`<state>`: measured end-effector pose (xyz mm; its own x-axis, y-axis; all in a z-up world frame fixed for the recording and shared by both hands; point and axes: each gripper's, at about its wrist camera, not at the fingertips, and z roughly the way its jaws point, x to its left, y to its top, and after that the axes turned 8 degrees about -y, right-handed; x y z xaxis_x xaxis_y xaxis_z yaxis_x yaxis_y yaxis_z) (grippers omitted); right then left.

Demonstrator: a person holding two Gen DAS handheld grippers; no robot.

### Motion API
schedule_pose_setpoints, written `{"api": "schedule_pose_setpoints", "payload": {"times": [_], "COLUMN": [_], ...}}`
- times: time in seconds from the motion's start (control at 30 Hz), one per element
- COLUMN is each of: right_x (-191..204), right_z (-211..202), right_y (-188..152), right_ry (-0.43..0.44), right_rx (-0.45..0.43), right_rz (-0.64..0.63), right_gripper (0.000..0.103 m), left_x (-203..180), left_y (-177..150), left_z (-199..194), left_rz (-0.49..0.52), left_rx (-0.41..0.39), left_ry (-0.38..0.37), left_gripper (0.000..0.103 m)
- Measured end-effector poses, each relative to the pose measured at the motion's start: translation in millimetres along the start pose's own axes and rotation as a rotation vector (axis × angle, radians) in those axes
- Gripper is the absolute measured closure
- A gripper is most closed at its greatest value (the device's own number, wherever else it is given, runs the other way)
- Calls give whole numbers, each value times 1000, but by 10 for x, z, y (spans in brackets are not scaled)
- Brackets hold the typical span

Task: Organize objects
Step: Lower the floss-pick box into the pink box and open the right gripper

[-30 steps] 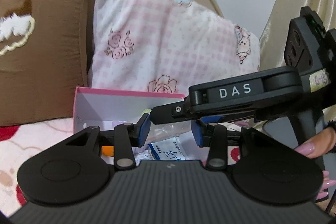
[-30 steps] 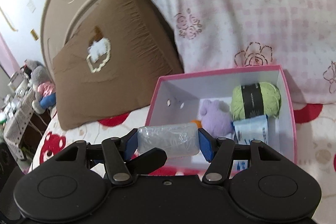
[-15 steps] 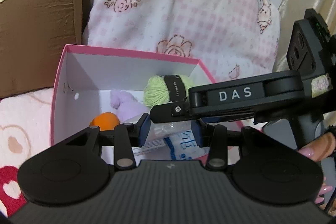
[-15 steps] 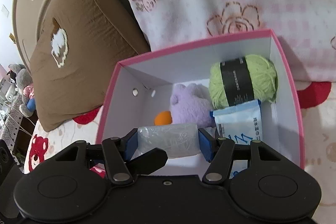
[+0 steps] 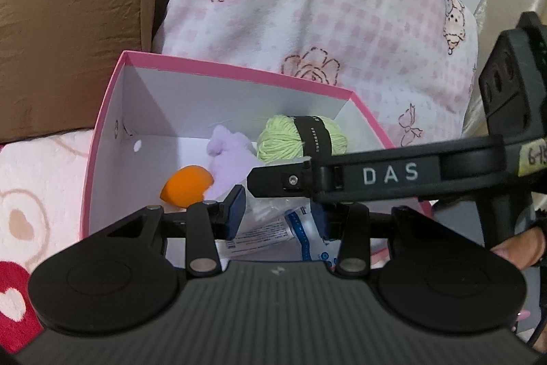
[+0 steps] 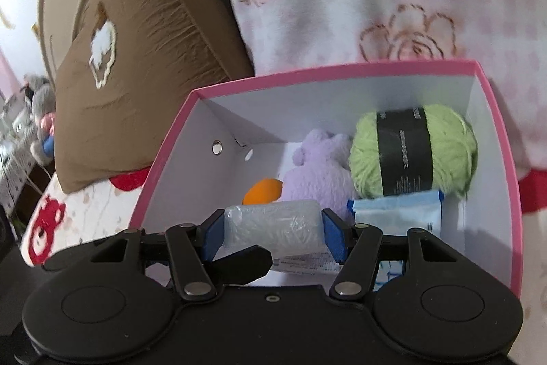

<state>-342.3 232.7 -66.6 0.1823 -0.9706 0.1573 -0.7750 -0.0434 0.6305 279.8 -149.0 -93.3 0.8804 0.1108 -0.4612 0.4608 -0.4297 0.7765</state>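
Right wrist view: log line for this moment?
right hand-held gripper | shut on clear wrapped pack | over pink box | not released

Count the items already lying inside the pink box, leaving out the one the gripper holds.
4 in the pink box: green yarn ball back right, purple plush beside it, orange piece left, blue-and-white packet in front. More may be hidden behind the grippers.

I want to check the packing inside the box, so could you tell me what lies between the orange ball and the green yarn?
The purple plush lies between the orange ball and the green yarn, touching both. The right wrist view shows this most clearly.
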Motion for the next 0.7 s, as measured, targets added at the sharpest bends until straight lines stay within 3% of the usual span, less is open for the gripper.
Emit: {"api": "schedule_pose_setpoints", "payload": {"times": [0.5,0.7], "right_x": [-61,-185], "right_z": [18,43], "right_y": [-14,-55], "right_ry": [20,25], "right_rx": [23,59], "right_rz": [-18,97], "right_gripper": [39,35], "left_x": [35,-16], "left_y": [-45,-24], "left_z": [56,132], "left_rz": [-43,-6], "left_rx": [51,72], "left_ry": [-55,-55], "left_gripper": [60,57]}}
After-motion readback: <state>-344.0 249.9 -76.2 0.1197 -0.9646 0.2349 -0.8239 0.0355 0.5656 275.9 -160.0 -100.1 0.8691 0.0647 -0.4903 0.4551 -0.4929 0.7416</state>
